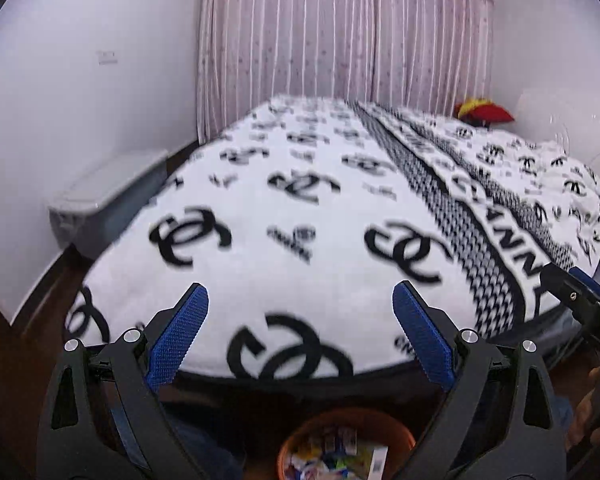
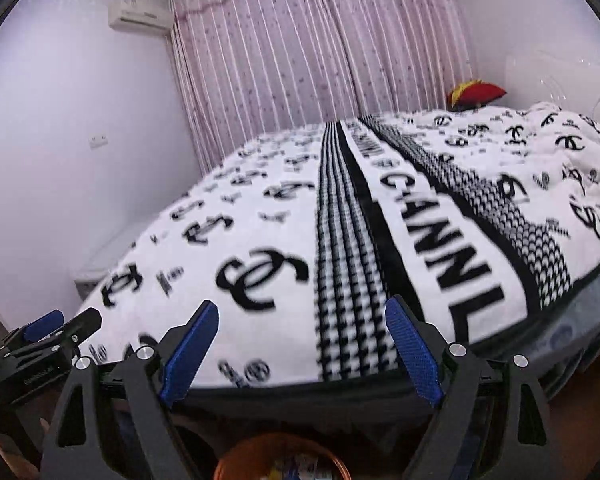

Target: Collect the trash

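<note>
Orange bin (image 1: 346, 446) of wrappers | patterned bedspread (image 1: 284, 208) | pink curtains (image 1: 340, 32)

A bedroom in a home.

A wide bed (image 2: 260, 240) with a white blanket (image 1: 300, 220) printed in black logos fills the room. Behind it, on the far side, hang pink striped curtains (image 2: 300, 60). An air conditioner (image 2: 139, 16) sits high on the left wall, and a red and yellow cushion (image 2: 476, 94), perhaps a pillow, lies far right.
</note>
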`<state>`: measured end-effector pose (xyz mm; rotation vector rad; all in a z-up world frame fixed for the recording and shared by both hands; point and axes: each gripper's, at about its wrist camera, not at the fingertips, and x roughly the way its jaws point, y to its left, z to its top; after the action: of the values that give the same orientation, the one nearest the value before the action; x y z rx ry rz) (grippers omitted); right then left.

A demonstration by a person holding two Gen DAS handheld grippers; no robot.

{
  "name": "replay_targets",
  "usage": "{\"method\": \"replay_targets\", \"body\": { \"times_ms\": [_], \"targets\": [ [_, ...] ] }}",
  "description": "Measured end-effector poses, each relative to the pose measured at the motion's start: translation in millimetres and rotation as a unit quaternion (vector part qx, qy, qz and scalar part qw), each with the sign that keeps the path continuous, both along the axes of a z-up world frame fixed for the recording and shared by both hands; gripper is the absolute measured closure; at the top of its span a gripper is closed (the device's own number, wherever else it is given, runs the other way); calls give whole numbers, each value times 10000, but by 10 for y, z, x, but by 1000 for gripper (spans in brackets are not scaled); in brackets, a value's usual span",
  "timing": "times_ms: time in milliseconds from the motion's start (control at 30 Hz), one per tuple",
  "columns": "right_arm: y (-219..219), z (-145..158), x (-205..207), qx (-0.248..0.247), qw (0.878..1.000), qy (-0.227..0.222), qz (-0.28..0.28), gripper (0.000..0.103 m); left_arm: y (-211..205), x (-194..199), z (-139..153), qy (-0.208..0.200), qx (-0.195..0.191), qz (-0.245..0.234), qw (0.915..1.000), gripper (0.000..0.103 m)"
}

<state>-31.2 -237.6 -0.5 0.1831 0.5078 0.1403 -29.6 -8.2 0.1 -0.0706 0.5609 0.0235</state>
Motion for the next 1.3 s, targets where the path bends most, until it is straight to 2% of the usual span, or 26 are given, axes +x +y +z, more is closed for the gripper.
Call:
{"method": "replay_targets", "body": {
  "times_ms": [167,367,1300],
  "targets": [
    [0,184,-25,8,9997,-236,-22,19,-26,-43,205,-322,11,82,9994,12],
    [39,258,-75,-38,9994,-355,-7,18,-51,-88,291,-467,50,85,9989,12],
    [-46,266,-119,-41,9993,-368,-109,18,-49,-144,363,-603,82,112,9981,12]
  ]
}}
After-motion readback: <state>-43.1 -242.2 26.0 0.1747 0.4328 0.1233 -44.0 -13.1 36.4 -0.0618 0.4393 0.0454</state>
